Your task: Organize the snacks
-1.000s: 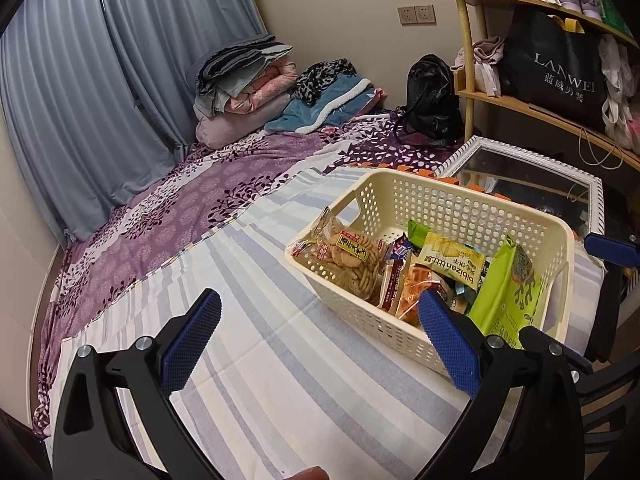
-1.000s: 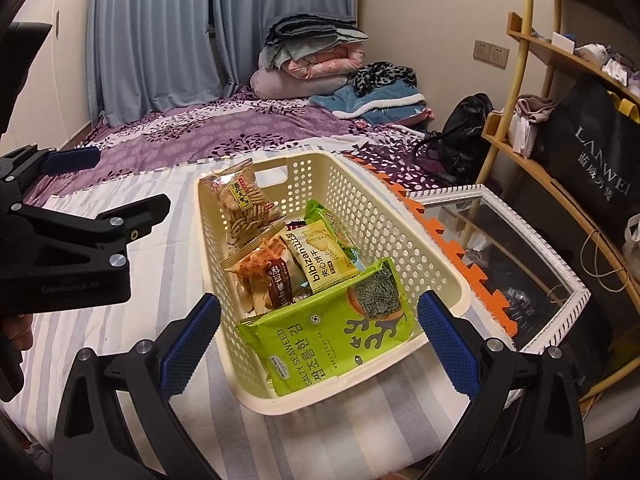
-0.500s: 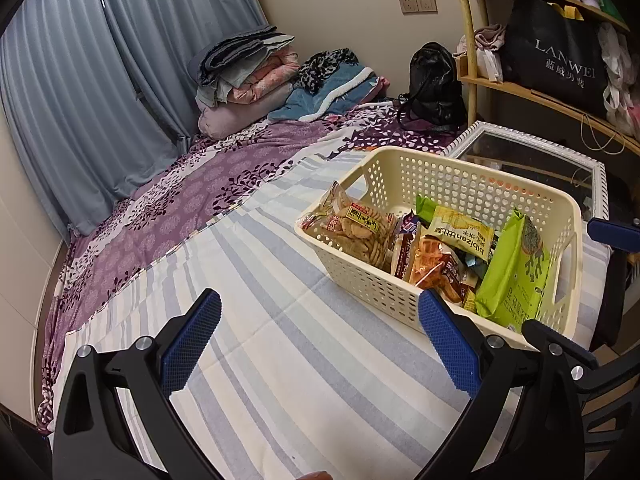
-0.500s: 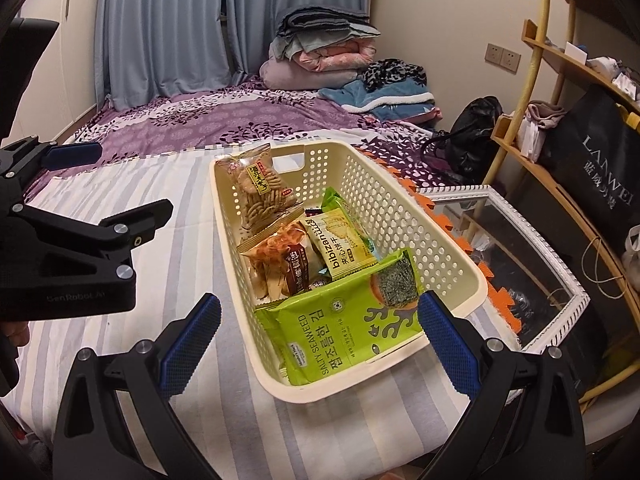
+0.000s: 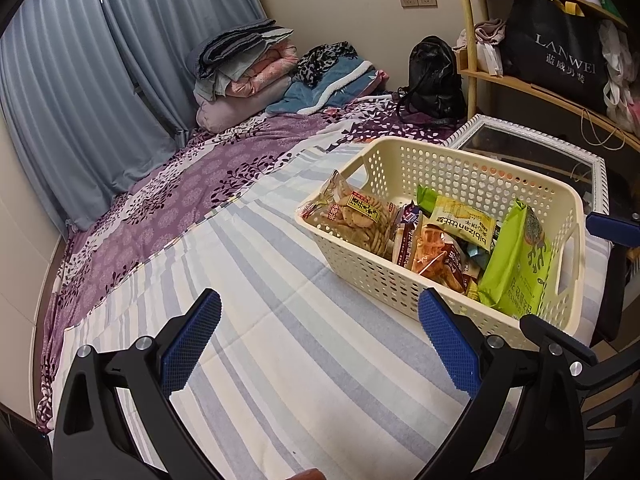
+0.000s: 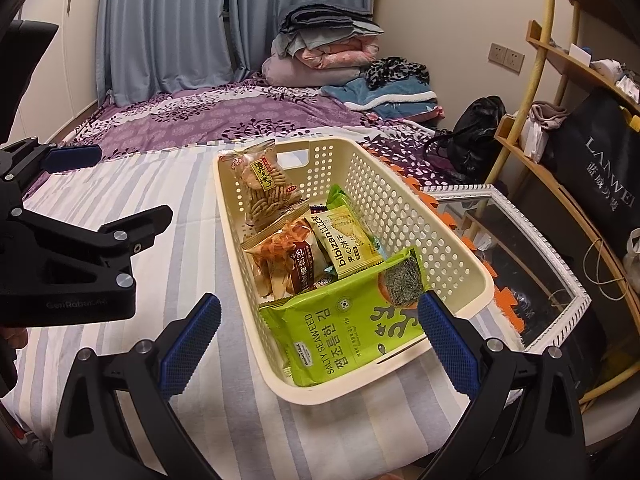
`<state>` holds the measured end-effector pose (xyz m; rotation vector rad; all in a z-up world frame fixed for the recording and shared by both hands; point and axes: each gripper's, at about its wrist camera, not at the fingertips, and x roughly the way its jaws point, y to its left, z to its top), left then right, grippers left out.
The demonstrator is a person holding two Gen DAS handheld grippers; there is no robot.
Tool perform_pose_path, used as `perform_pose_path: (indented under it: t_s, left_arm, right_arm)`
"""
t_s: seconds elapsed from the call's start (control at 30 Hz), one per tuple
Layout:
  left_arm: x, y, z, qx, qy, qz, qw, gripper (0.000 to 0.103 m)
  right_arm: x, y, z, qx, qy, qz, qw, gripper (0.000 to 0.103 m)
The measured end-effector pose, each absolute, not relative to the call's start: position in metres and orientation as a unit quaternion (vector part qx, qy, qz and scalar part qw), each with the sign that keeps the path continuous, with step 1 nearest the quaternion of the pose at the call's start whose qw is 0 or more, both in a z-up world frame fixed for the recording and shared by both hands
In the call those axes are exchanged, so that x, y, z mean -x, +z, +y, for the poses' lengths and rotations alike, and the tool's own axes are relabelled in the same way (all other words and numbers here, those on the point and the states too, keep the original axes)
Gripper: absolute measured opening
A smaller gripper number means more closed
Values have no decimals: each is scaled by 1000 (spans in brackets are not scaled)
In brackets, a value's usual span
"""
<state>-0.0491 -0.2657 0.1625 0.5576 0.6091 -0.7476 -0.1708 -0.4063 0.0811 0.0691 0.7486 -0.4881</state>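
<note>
Left wrist view
Left gripper (image 5: 319,344): jaws spread wide, nothing between them, hanging over the striped sheet (image 5: 280,380).
Basket (image 5: 400,286): cream plastic with holes, at about 2 o'clock from the gripper, resting on the sheet near the bed's edge.
Snacks: all inside the basket. The cracker bag (image 5: 356,216) leans at the far left end, the orange snack bag (image 5: 434,254) sits in the middle, the yellow biscuit pack (image 5: 466,222) lies behind it, and the green seaweed pack (image 5: 514,264) stands upright at the right end.
Right gripper (image 5: 614,228): only a blue fingertip and a black arm show, at 3 o'clock, just beyond the basket.
Background: a pile of folded bedding (image 5: 248,64) at 12 o'clock and a black backpack (image 5: 434,76) at 1 o'clock.

Right wrist view
Right gripper (image 6: 319,344): jaws wide apart and empty, straddling the near end of the basket (image 6: 452,240) from above.
Seaweed pack (image 6: 344,328): lying closest, at 12 o'clock between the fingers, against the near wall.
Other snacks: orange snack bag (image 6: 286,258) and biscuit pack (image 6: 344,240) mid-basket, cracker bag (image 6: 264,180) propped at the far end.
Left gripper (image 6: 72,196): at 9 o'clock, over the sheet (image 6: 180,200), beside the basket without touching it.
Glass table (image 6: 532,256): at 3 o'clock, beside the bed.
</note>
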Motion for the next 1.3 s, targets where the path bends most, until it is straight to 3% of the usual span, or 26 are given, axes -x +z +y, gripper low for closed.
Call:
perform_pose_path:
  t_s: [1.3]
  left_arm:
    - [58,149,-269,-286,-361,297,837,100]
  right_arm:
    - [172,72,-417,-50,-232,369,899,98]
